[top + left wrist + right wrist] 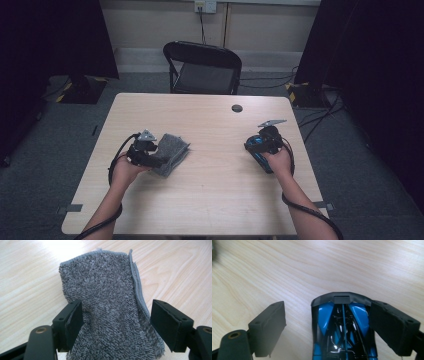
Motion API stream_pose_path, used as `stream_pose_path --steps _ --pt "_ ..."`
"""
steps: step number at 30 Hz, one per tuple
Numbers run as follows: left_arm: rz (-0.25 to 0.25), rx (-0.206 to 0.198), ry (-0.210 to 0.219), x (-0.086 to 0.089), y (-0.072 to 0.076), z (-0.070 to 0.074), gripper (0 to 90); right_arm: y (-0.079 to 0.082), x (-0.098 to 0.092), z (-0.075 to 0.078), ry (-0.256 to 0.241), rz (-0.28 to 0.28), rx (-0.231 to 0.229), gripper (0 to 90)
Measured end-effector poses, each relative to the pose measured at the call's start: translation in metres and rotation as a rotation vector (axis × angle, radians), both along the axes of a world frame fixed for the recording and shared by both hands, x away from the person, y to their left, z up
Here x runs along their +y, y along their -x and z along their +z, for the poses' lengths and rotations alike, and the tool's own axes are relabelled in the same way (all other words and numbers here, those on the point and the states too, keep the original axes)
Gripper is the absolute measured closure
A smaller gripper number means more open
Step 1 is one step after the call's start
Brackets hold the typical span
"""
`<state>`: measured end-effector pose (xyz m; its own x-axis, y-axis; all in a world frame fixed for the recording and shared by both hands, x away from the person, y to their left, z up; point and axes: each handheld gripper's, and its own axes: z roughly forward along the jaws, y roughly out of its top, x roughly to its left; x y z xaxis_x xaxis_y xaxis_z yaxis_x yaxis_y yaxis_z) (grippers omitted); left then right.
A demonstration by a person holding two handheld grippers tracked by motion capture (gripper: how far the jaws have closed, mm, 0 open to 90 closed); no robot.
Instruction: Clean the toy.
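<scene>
Wooden table [210, 190] bears grey towel [110, 315], its near end cut off.

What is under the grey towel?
The towel lies folded on the wooden table, between the open left claw jaws. Bare wood shows around it; whatever is beneath is covered.

Towel [112, 315] is running off the bottom edge between the left gripper [116, 320] jaws; its near end is hidden. Toy car [343, 327] is being cut off at the bottom edge, rear unseen; contact with the right gripper [327, 322] jaw is unclear.
</scene>
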<state>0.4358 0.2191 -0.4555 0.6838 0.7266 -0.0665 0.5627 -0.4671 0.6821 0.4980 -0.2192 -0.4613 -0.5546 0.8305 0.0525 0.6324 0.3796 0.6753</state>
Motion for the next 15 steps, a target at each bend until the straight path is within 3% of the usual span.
stream_pose_path --steps 10,15 --pt "-0.012 -0.009 0.024 0.003 0.002 0.002 21.0 0.004 0.011 0.006 -0.036 0.049 -0.011 12.8" --pt "-0.008 -0.011 0.023 0.005 0.004 0.004 21.1 0.006 0.018 0.01 -0.021 0.059 -0.027 13.6"
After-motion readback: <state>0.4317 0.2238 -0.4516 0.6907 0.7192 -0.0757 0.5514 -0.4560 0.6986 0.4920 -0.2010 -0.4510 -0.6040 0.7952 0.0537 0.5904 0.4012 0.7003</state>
